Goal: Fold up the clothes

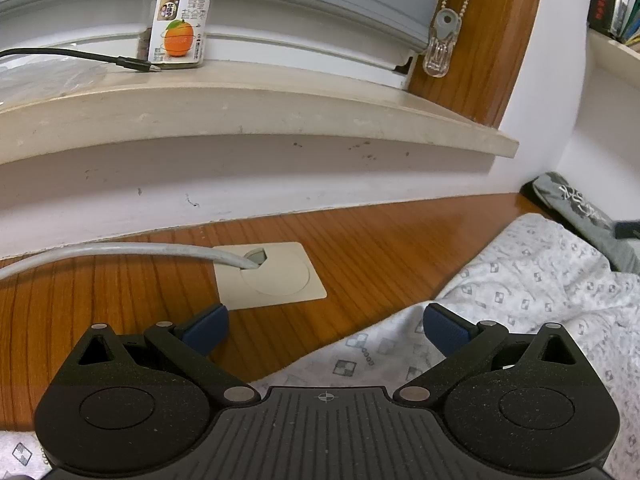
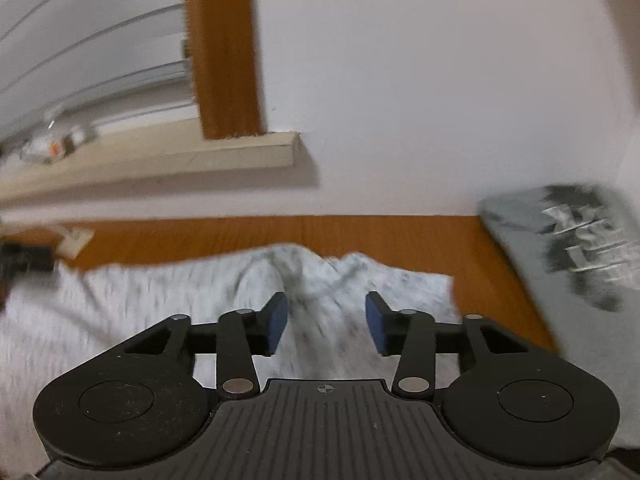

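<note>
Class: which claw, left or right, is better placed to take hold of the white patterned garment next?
Right, probably. The right claw is open directly over the white patterned garment, facing a raised fold. The left claw straddles the garment's edge, half over bare desk.

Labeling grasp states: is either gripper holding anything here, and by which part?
Nothing is held. The left gripper and right gripper both stand open over the white garment, pads clear of the cloth.

The jar (image 1: 180, 16) label carries an orange picture and Chinese characters too small to read. The grey garment (image 2: 576, 248) bears a blurred, unreadable print.
</note>
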